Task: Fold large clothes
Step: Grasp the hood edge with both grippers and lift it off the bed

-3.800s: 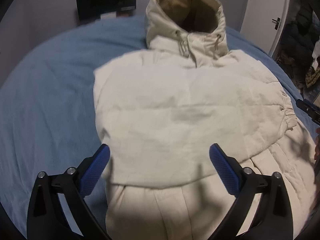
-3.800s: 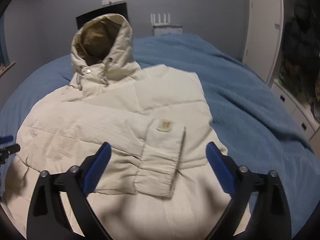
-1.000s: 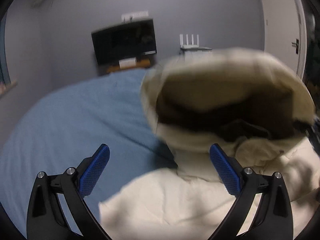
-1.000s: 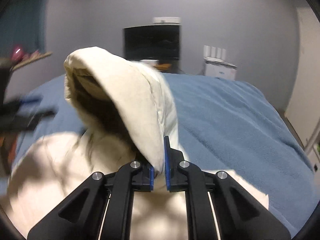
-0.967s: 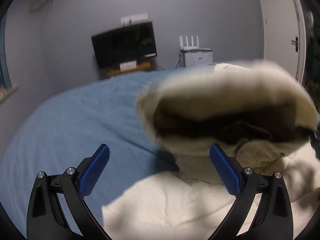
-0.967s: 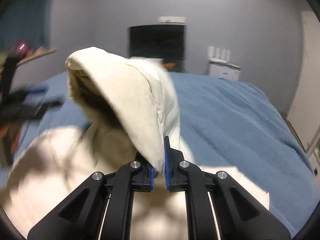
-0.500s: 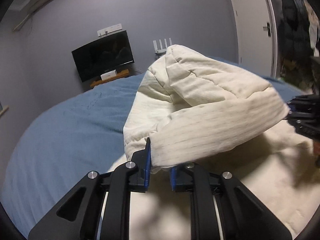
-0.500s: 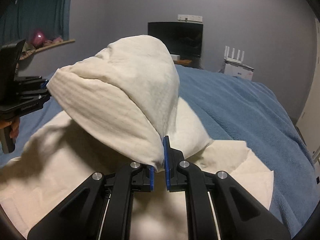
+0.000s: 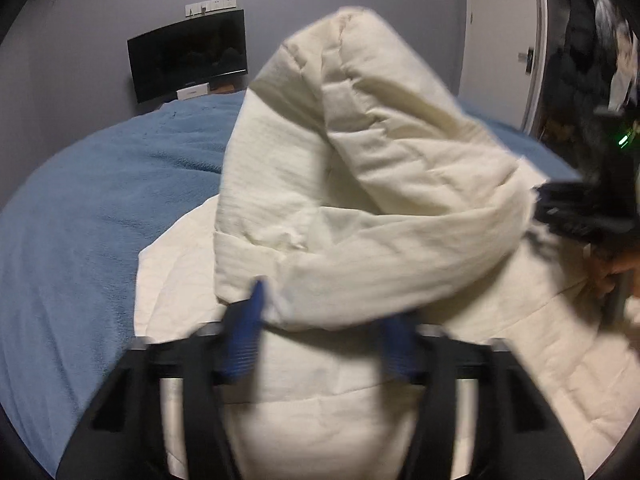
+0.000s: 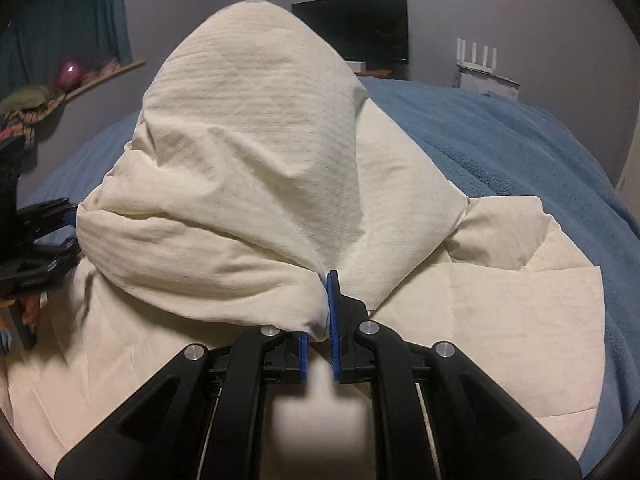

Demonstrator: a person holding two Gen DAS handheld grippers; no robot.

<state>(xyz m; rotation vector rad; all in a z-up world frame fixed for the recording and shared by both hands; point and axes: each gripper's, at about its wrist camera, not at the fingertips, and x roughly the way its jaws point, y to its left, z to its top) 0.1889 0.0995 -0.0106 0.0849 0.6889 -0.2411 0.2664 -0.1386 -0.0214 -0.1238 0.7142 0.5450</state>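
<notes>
A cream padded jacket (image 9: 328,360) lies on a blue bed (image 9: 80,208), sleeves folded across its body. Its hood (image 9: 360,184) is turned forward over the jacket's chest. My left gripper (image 9: 324,340) is blurred with its jaws parted, and the hood's left rim hangs between and just above them. My right gripper (image 10: 318,336) is shut on the hood's right rim (image 10: 312,312) and holds it just above the jacket (image 10: 500,320). The hood (image 10: 248,160) fills the middle of the right wrist view.
A black TV (image 9: 188,60) hangs on the grey wall beyond the bed. A white router stands on a cabinet (image 10: 486,76). A white door (image 9: 500,40) is at the right. A shelf with clutter (image 10: 60,80) is at the left.
Both grippers have brought the hood forward and down over the jacket's chest. The left jaws, shut on the rim half a second ago, have opened. The right stays shut.
</notes>
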